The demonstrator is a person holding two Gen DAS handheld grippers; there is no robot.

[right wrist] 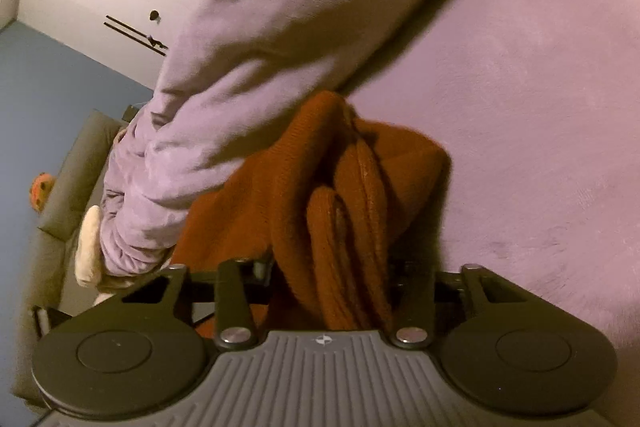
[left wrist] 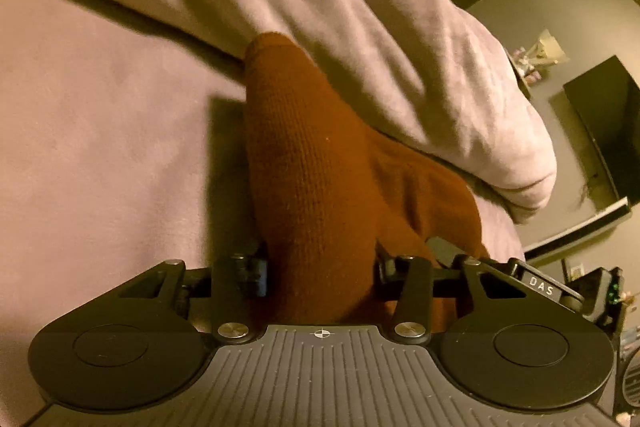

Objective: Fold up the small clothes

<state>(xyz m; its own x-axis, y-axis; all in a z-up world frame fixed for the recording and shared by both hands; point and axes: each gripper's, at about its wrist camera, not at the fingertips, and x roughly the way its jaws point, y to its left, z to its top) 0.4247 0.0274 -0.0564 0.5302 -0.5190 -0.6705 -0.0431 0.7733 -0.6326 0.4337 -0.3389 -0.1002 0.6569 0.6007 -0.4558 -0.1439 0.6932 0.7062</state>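
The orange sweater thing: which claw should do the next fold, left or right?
Probably the right claw. Bunched folds of the rust-orange knit garment sit between its fingers, with open pink bedspread beside it. The left claw also has cloth between its fingers, but the rumpled blanket crowds that side.

A rust-orange ribbed knit garment (left wrist: 320,163) lies on the plain pale lilac plush bed cover (left wrist: 100,131). A bunched lilac fleece blanket (left wrist: 360,39) matches that cover. Each black tool (left wrist: 320,267) has a grey ridged body. In the right wrist view the wall is blue-grey and the cupboard doors white with dark lines.
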